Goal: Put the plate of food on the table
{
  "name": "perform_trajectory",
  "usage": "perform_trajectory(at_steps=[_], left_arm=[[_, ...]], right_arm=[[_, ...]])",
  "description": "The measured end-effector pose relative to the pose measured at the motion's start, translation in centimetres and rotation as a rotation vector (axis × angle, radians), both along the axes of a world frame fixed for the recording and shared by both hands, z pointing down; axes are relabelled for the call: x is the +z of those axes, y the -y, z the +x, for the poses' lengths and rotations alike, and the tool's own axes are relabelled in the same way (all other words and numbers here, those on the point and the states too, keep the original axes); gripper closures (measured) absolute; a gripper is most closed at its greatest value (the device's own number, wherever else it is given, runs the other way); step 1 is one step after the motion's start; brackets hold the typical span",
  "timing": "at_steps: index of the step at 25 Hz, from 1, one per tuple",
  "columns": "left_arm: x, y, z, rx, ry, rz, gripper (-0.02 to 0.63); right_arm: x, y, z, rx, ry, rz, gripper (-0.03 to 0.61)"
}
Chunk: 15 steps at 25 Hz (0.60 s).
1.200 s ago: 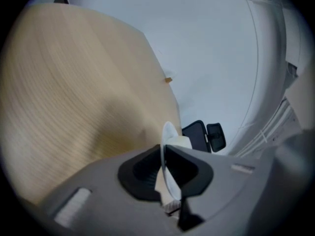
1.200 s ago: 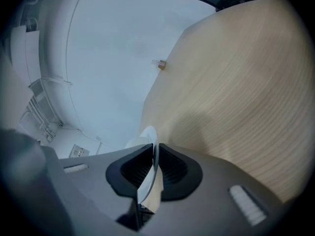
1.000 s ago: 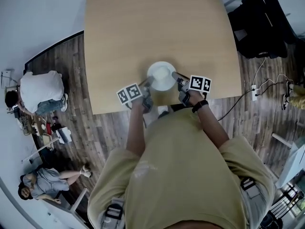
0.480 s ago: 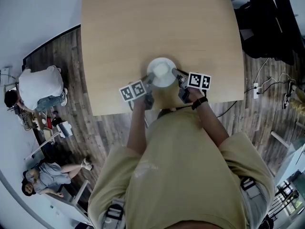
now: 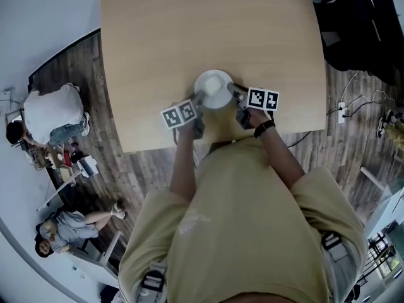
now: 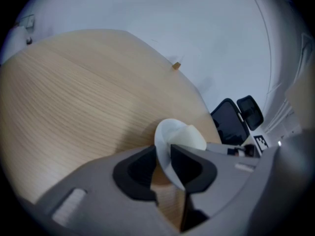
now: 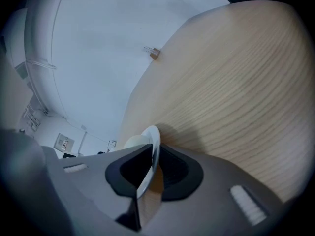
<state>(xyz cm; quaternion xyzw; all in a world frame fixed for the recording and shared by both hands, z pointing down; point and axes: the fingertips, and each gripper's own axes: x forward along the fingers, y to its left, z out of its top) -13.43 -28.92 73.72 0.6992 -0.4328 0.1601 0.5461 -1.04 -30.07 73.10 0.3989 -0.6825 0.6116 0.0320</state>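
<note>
While I clamp it from both sides, the plate with pale food sits over the near part of the worktop. Left gripper fingers pinch one rim, right gripper fingers pinch the opposite rim. Can't tell whether it's touching down.

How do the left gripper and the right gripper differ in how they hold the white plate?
The left gripper is shut on the plate's left rim; the right gripper is shut on its right rim. In the head view, the left gripper's marker cube sits tilted and nearer the person; the right gripper's marker cube lies more level. Both clamp the thin rim between dark pads, over the wooden table.
</note>
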Motion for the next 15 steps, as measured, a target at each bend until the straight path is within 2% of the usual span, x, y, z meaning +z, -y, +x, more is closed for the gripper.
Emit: perform_trajectory(at_steps=[15], left_arm=[[0.58,-0.46,0.69,0.009,0.111,-0.004,0.52]], right_arm=[[0.94,0.26,1.0,-0.054,-0.074,0.01,0.529]])
